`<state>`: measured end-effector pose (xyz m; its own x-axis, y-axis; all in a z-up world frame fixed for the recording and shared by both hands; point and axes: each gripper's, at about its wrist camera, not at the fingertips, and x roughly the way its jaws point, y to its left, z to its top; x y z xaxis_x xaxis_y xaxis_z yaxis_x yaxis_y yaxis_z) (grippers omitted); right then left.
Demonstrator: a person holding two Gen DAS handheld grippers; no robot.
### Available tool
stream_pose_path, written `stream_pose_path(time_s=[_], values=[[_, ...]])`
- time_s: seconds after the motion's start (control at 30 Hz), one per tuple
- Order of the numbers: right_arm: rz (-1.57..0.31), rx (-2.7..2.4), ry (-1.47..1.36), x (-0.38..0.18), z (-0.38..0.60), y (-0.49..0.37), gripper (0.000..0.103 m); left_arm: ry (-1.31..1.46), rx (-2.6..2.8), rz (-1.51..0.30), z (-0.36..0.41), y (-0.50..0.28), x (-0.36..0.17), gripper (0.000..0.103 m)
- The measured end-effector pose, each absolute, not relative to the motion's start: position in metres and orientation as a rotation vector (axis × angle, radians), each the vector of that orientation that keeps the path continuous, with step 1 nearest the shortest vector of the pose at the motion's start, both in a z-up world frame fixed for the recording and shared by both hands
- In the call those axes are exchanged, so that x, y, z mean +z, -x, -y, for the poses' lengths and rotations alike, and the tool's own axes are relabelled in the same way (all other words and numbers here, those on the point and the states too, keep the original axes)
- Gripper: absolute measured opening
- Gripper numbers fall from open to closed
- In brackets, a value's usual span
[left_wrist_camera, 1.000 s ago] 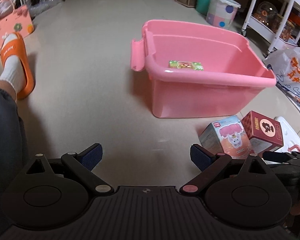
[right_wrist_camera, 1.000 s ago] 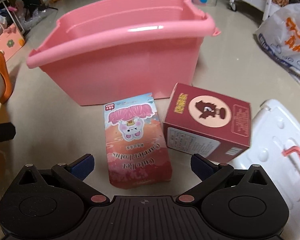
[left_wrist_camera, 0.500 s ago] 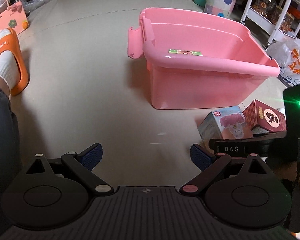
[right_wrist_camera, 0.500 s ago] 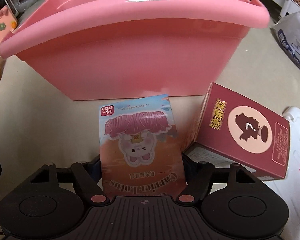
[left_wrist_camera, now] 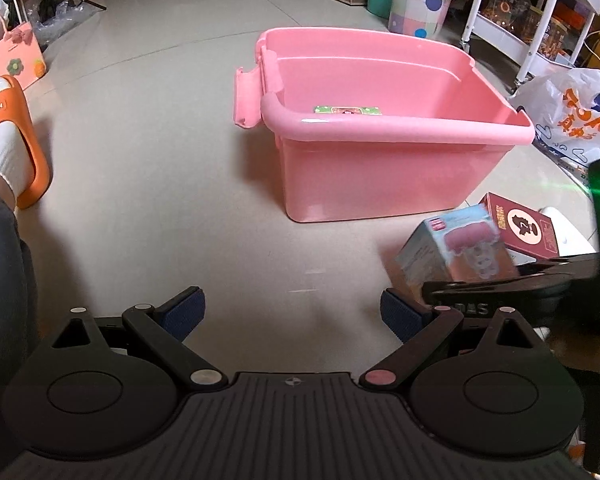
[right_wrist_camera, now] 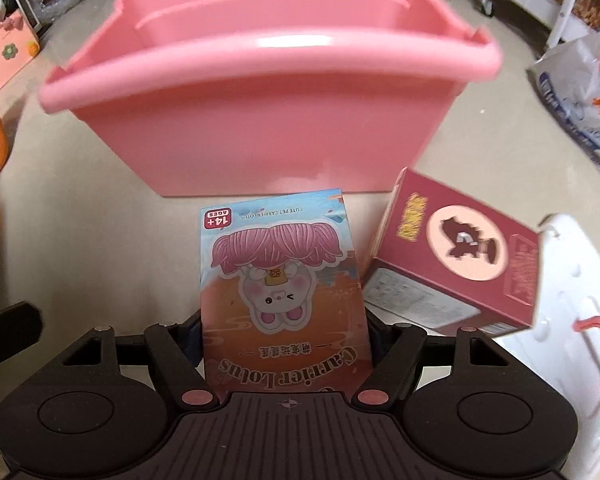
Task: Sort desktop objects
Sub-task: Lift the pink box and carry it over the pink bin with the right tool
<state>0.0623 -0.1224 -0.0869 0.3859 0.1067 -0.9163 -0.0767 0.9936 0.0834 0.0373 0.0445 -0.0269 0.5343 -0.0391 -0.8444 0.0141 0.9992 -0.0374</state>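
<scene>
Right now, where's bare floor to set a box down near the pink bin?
Free: the beige floor between the pink plastic bin and the orange slipper, running down to the open left gripper. Crowded: right of the bin, where the blue cartoon box, maroon box, white lid and printed plastic bag cluster.

Left wrist view: set low over the floor, looking forward past its own gripper point(left_wrist_camera: 292, 314) toward the pink storage bin point(left_wrist_camera: 380, 168), which stands at mid distance right of centre; the bin's interior is visible from above its near rim. Right wrist view: set closer, facing the bin's near wall point(right_wrist_camera: 268, 120) almost head-on, with the Carrier Lotus box point(right_wrist_camera: 280, 280) directly before the lens. Both views share the bin, this box point(left_wrist_camera: 456, 250), the maroon box point(right_wrist_camera: 460, 256) point(left_wrist_camera: 520, 228) and the orange slipper point(left_wrist_camera: 16, 136) far left.
</scene>
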Motion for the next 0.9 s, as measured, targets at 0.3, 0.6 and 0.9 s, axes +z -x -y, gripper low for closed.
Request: stream_pose_path(time_s=[0.3, 0.6, 0.9], values=[[-1.082, 0.078, -0.081, -0.032, 0.137, -0.024, 0.068, -0.034, -0.055, -0.926, -0.034, -0.019, -0.004, 0.097], [-0.952, 0.073, -0.106, 0.047, 0.15, -0.035, 0.068, -0.031, -0.032, -0.891, -0.036, -0.014, 0.009, 0.097], [-0.837, 0.109, -0.108, 0.107, 0.152, -0.076, 0.068, -0.027, -0.03, -0.901, -0.037, -0.022, 0.002, 0.097]])
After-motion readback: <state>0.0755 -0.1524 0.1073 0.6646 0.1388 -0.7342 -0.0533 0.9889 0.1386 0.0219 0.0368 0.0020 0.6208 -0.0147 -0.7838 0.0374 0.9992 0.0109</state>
